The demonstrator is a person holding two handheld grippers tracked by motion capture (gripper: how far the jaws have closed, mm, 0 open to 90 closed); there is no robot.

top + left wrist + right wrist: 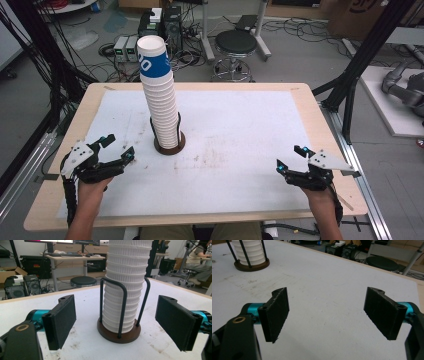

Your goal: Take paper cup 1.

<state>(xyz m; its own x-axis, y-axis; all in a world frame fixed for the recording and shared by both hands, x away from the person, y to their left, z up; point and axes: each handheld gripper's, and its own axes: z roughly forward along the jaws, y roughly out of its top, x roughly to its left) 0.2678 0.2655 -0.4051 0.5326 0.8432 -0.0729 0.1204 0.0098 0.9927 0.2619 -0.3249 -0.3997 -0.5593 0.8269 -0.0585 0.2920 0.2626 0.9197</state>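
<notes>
a tall stack of white ribbed paper cups (159, 95) stood upright in a round dark-brown wooden base (170, 146) fitted with black wire hoops (117, 307), left of centre on the white table cover (240, 130). in the high view the topmost cup wore a blue band with white print, only partly readable because the cup curved away. in the left gripper view the stack (125, 285) ran out of the top edge, so its upper cups were cut off; in the right gripper view only its lowest cups (249, 251) and the base (252, 264) showed at the top left corner.

the left gripper (116, 148) rested near the table's front left, just beside the base but apart from it — its jaws stood wide apart with nothing between the pads, and from its own camera the stack sat framed between the two black pads, farther off. the right gripper (290, 159) lay well apart from the stack at the front right, jaws likewise spread and holding nothing — only stained white cover lay beyond them.

the cover sat on a light wooden tabletop (310, 100). beyond the far edge stood a black round stool (235, 42), with tangled cables and equipment boxes on the floor, too small to make out.
</notes>
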